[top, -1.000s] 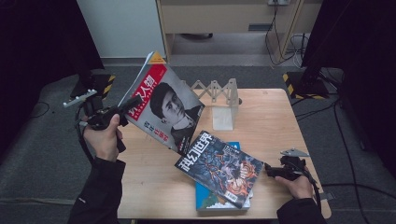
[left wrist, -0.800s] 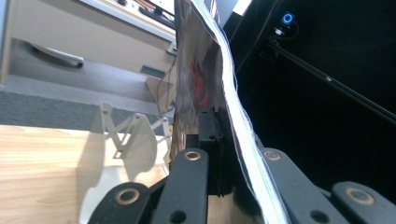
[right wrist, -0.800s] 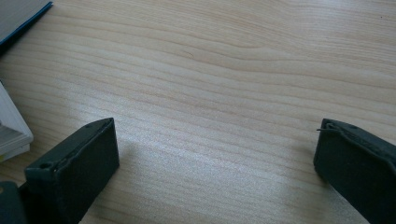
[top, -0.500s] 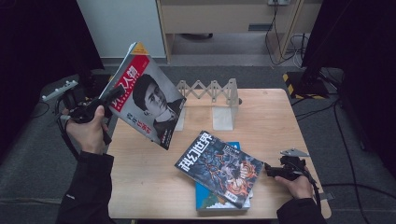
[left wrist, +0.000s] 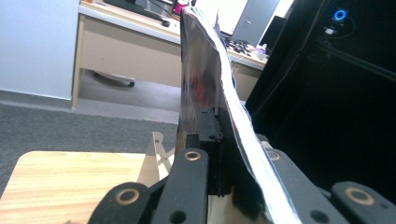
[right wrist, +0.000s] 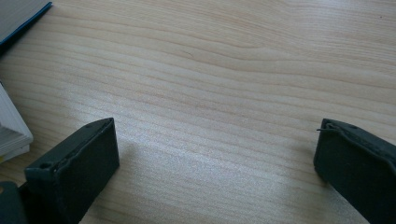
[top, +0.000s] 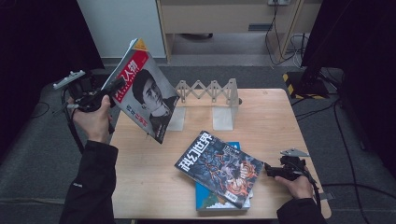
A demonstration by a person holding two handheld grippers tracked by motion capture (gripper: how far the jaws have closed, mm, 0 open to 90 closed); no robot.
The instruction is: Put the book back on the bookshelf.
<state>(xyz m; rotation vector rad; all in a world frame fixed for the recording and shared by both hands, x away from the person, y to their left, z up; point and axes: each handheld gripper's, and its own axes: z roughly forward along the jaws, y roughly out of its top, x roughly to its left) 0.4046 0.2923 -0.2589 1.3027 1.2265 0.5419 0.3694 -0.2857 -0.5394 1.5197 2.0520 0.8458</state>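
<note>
A red-covered magazine [top: 144, 93] with a portrait on it hangs tilted in the air over the table's left edge. My left gripper [top: 113, 87] is shut on its left edge. In the left gripper view the magazine [left wrist: 205, 70] stands edge-on, clamped at the left gripper [left wrist: 212, 135]. A dark illustrated magazine [top: 219, 168] lies on a blue book [top: 210, 201] at the table's front middle. My right gripper [top: 270, 171] rests on the table just right of that stack. In the right gripper view the right gripper [right wrist: 215, 154] is open over bare wood.
An accordion-style book rack [top: 208, 89] with pale bookends [top: 224, 119] stands at the back of the wooden table [top: 154, 186]. Page edges of the stack [right wrist: 9, 133] lie at the left of the right gripper view. Grey carpet and a desk lie beyond the table.
My left hand has carried the red magazine to the left and upward, off toward the table's left edge. The right gripper and the stack have stayed in place.
</note>
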